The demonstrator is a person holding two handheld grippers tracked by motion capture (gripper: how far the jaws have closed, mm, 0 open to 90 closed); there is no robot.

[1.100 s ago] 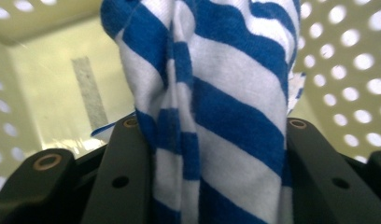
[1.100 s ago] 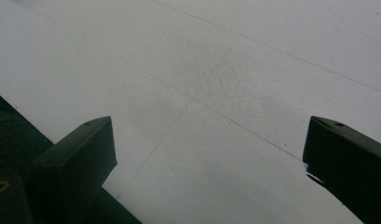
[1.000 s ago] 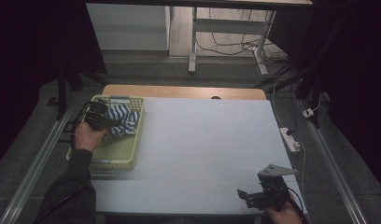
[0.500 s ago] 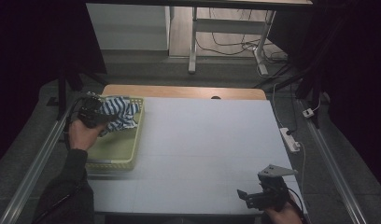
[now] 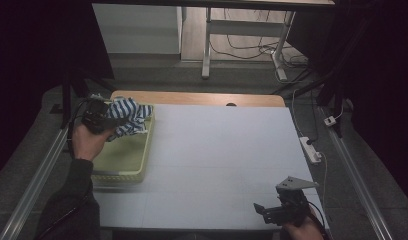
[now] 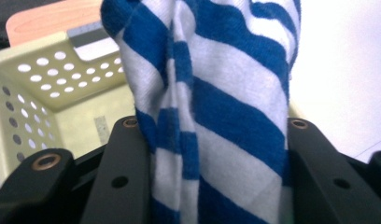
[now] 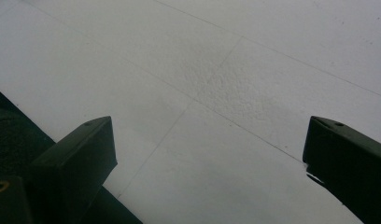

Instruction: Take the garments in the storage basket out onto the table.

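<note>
Nearest, at the bottom right of the high view: the right gripper [image 5: 277, 212], black, topped by a grey three-cornered plate, held low over the near right part of the table [image 5: 227, 150]; a hand shows just below it. In the right gripper view its two black jaws stand wide apart with nothing between them, only the white, lightly textured table surface [image 7: 216, 93] with faint seam lines, and a dark edge at the lower left. Next, at the left: a dark sleeve [image 5: 72, 200] and the left hand [image 5: 87, 142] rising from the bottom edge. Beyond it: a pale yellow-green basket [image 5: 117, 172] with perforated walls, resting on the left side of the table, its far end under the cloth. At the far end of the basket: the left gripper [image 5: 99, 117], pinching a blue-and-white striped cloth [image 5: 129, 115], which is bunched and raised above the basket's far rim. In the left gripper view the striped cloth [image 6: 216, 116] fills the gap between both jaws, pressed by each, with the basket [image 6: 48, 79] wall and its round holes behind at left. Farthest: a wooden strip [image 5: 197, 97] along the table's far edge, then metal legs and cables on the floor.
</note>
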